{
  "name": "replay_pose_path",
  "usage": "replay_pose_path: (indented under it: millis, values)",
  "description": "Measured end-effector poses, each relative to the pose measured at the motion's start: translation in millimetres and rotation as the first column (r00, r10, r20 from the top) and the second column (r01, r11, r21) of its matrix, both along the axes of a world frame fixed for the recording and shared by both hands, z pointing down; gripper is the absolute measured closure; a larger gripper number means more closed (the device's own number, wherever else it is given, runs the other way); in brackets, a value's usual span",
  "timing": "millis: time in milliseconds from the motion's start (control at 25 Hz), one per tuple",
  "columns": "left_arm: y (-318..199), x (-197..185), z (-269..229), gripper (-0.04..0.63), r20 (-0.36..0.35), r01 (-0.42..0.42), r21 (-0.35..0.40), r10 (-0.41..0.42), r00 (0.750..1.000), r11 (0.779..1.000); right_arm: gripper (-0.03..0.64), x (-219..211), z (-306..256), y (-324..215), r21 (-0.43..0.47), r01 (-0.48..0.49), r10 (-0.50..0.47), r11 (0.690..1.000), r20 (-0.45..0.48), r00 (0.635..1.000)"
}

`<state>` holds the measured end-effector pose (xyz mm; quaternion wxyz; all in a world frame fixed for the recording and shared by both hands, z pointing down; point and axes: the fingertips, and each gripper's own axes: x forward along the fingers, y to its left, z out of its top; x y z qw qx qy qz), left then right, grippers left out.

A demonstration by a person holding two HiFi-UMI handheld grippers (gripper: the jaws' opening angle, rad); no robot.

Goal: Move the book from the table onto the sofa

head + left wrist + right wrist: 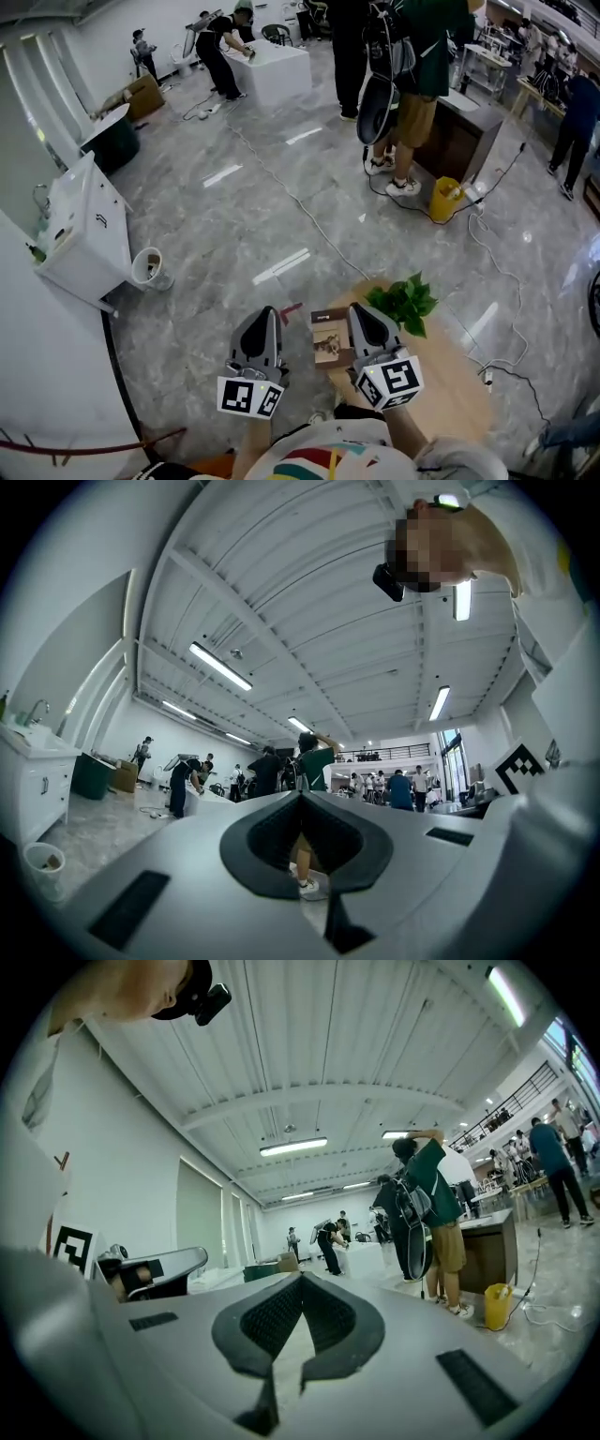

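Observation:
A small book (330, 339) with a brown cover lies on the round wooden table (450, 380), near its left edge. In the head view it shows between my two grippers, both held level above it and pointing away from me. My left gripper (266, 317) is over the floor just left of the table. My right gripper (362, 311) is above the table at the book's right side. In the left gripper view the left gripper (302, 795) has its jaws together with nothing between them. The right gripper (302, 1279) looks the same in its own view.
A green potted plant (405, 302) stands on the table beyond the book. A white sink cabinet (84, 234) and a small bin (150, 268) stand at the left. A cable (300, 202) runs over the grey marble floor. A person (417, 84) and a yellow bin (444, 199) are further off.

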<state>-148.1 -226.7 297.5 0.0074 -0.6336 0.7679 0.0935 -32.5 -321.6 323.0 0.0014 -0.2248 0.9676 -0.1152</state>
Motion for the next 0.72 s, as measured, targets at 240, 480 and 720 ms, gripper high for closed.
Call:
replay_pose_path:
  millis: [240, 480, 720]
  values:
    - [-46, -2, 18, 0.589, -0.01, -0.007, -0.034, 0.006, 1.0, 0.999, 0.604, 19, 22, -41, -0.071, -0.041, 0.04, 0.997, -0.012, 0.999]
    - [-69, -3, 61, 0.589, -0.052, -0.047, -0.09, 0.042, 0.998, 0.995, 0.604, 29, 56, -73, -0.101, -0.139, 0.132, 0.985, -0.072, 0.989]
    - [-78, -35, 155, 0.589, -0.08, -0.091, -0.138, 0.08, 0.994, 0.986, 0.604, -8, 139, -68, -0.124, -0.147, 0.122, 0.981, -0.188, 0.974]
